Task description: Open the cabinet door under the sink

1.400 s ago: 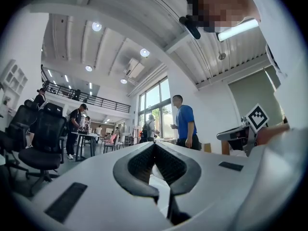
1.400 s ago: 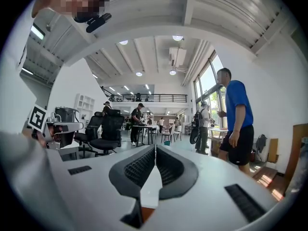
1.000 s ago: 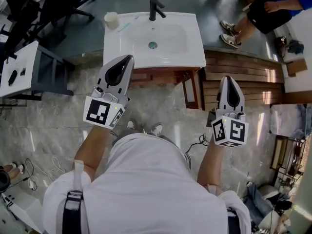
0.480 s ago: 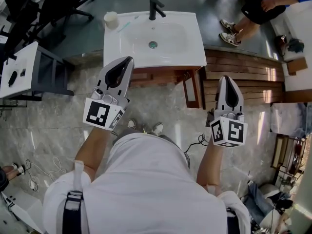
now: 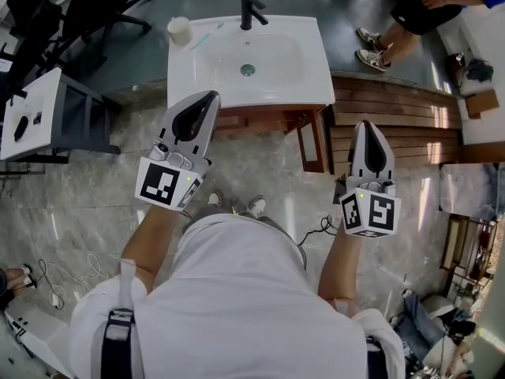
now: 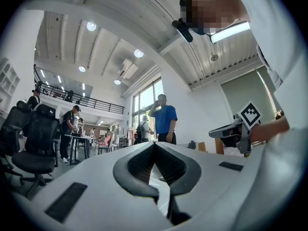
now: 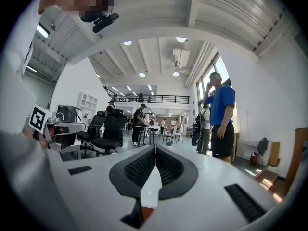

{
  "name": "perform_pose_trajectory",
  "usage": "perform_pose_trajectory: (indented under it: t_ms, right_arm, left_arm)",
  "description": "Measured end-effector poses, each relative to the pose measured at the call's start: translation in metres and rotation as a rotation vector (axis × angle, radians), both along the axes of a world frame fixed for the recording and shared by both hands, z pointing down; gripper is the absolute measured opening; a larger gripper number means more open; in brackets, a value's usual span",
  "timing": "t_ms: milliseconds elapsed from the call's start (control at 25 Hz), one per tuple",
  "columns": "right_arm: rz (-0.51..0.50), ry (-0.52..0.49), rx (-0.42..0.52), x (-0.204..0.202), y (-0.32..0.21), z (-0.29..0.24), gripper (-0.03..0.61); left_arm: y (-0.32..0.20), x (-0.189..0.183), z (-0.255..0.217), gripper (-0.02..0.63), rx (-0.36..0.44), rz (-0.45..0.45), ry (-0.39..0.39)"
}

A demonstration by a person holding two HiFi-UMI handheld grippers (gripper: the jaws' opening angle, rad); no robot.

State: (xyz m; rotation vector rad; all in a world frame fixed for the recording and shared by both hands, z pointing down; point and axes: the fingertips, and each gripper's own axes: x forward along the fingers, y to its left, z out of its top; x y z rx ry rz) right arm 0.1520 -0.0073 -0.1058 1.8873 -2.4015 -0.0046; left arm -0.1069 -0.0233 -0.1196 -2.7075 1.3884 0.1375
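In the head view a white sink (image 5: 248, 60) with a black tap (image 5: 251, 12) sits on a wooden cabinet (image 5: 260, 121). The cabinet's right door (image 5: 309, 143) stands swung out toward me. My left gripper (image 5: 207, 95) hangs in front of the cabinet's left part, jaws shut and empty. Out to the right of the open door, my right gripper (image 5: 368, 124) is also shut and empty, apart from the door. Both gripper views point up into the room; the left gripper (image 6: 154, 144) and the right gripper (image 7: 155, 147) show their pads meeting.
A cup (image 5: 180, 31) stands on the sink's back left corner. A grey side table (image 5: 55, 113) is at the left, wooden decking (image 5: 394, 125) at the right. A seated person's legs (image 5: 387, 38) are at the top right. Cables (image 5: 63, 275) lie on the floor.
Both grippers stay almost where they were, still shut. The seated person's legs at the top right have shifted slightly. The cabinet door has not moved.
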Motion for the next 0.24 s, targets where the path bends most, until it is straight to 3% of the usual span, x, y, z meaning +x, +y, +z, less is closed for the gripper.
perform_pose_trajectory:
  t_ms: [240]
  right_arm:
    - [0.0, 0.002, 0.004, -0.002, 0.0031, -0.0012, 0.035]
  left_arm:
    - [0.0023, 0.0002, -0.0015, 0.008, 0.002, 0.006, 0.004]
